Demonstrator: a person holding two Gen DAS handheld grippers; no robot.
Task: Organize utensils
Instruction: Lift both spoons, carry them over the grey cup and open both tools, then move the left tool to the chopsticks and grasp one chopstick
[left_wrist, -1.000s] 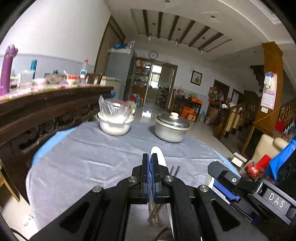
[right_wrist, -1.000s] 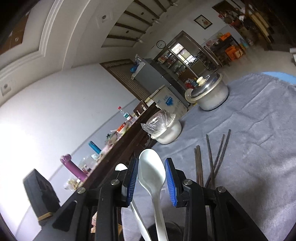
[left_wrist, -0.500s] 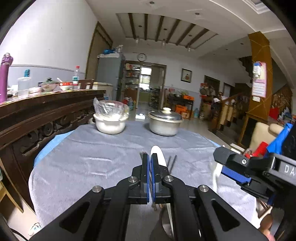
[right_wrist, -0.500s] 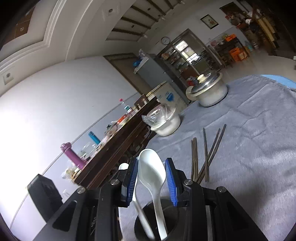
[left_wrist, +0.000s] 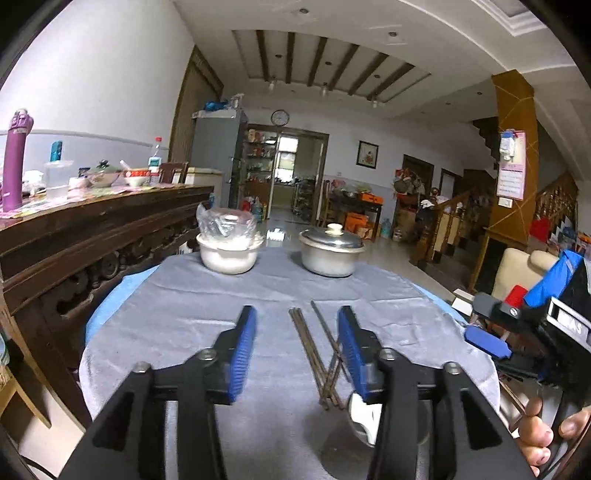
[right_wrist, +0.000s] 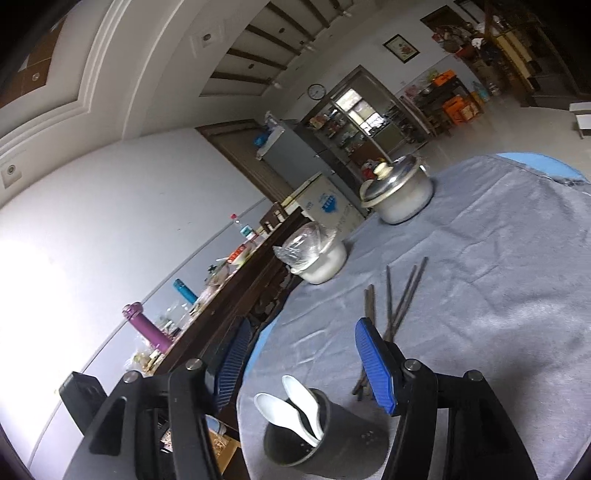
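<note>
Utensils sit on the grey-clothed table (right_wrist: 498, 280): the dark holder cup (right_wrist: 325, 435) near its near edge holds two white spoons (right_wrist: 295, 406), and brown chopsticks (right_wrist: 395, 306) lie loose just beyond. Left gripper (left_wrist: 297, 343) and right gripper (right_wrist: 303, 354) both hover spread wide, grasping nothing.

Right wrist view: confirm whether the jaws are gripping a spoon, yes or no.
No: the right gripper is open and empty, and both white spoons stand in the black cup below it.
</note>
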